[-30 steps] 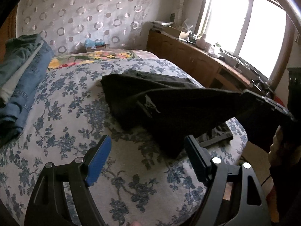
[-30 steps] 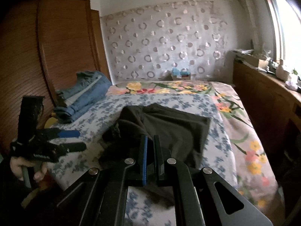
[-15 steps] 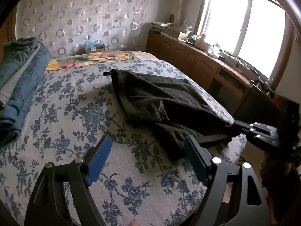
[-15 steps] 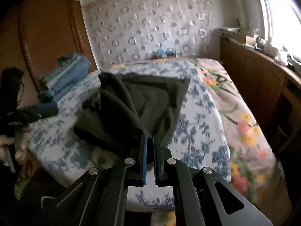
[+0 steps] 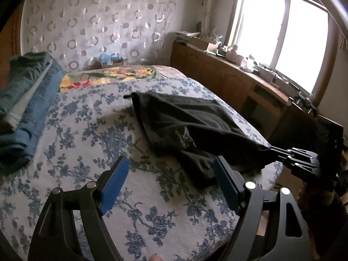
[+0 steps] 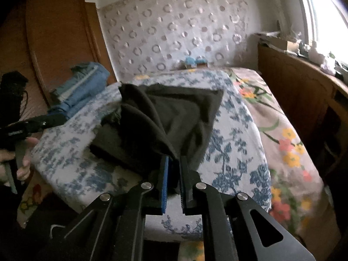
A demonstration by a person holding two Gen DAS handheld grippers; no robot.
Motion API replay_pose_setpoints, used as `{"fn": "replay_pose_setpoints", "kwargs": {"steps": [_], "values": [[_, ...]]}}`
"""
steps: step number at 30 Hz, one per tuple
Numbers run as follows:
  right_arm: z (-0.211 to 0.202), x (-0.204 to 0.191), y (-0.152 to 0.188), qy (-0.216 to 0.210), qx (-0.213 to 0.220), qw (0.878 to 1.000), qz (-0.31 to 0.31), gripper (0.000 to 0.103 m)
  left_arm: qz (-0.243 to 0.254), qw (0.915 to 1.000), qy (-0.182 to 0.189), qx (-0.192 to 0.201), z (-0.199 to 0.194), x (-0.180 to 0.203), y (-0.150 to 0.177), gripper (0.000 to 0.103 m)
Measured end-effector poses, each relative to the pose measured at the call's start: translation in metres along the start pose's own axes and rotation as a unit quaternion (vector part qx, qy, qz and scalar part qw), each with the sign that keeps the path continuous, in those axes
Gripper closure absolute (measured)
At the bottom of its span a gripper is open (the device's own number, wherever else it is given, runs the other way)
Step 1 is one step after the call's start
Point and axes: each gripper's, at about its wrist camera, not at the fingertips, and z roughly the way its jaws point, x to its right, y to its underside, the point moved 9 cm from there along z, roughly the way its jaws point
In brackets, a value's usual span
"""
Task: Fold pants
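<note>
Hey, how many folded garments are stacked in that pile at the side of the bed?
3 show: a green one on top, a pale one in the middle, blue jeans at the bottom. More may be hidden behind.

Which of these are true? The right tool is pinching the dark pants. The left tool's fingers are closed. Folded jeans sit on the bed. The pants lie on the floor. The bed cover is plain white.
1. The right gripper is pinching the pants: true.
2. The left gripper has closed fingers: false, they are wide apart and hold nothing.
3. Folded jeans sit on the bed: true.
4. The pants lie on the floor: false, they lie on the bed.
5. The bed cover is plain white: false, it has blue flowers.
</note>
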Motion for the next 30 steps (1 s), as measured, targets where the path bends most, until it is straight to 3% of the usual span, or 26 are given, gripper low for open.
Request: {"fn": "replay_pose_setpoints", "kwargs": {"steps": [7,22,25,30], "values": [[0.001,-0.021,-0.019,-0.018,0.019,0.999,-0.027,0.078,0.009,0.9997,-0.015,0.020,-0.019,-0.008,-0.010,0.023],[0.072,-0.084,-0.051,-0.084,-0.003,0.993,-0.079,0.073,0.011,0.9980,-0.043,0.044,-0.042,-0.030,-0.022,0.023],[0.087,-0.089,-0.053,-0.096,-0.019,0.992,-0.084,0.068,0.008,0.9978,-0.046,0.047,-0.043,-0.034,-0.022,0.023],[0.112,-0.092,-0.060,-0.084,-0.040,0.990,-0.103,0.065,0.007,0.9974,-0.050,0.051,-0.048,-0.038,-0.022,0.023]]}}
